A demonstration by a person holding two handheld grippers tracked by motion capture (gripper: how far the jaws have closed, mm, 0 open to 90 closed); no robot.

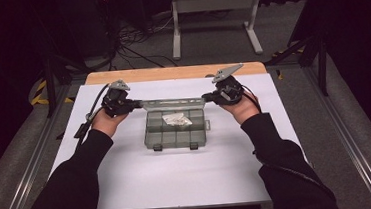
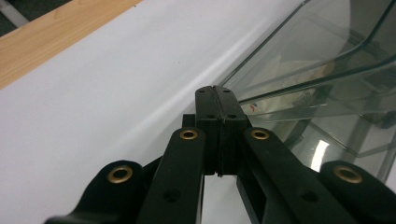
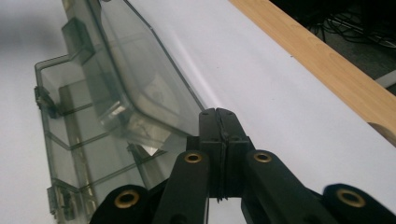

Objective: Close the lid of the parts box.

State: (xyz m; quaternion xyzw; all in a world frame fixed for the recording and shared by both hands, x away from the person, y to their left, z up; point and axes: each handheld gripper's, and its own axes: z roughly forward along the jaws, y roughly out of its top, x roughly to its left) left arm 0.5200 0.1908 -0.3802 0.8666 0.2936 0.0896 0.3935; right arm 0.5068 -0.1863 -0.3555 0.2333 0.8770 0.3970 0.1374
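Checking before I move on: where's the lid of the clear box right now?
In the high view the lid stands raised along the box's far edge, mid-table, between the shut left gripper and right gripper.

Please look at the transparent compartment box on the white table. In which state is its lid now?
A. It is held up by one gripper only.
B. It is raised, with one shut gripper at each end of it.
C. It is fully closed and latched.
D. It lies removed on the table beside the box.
B: the lid stands raised above the box, with the shut left gripper and right gripper at its two ends.
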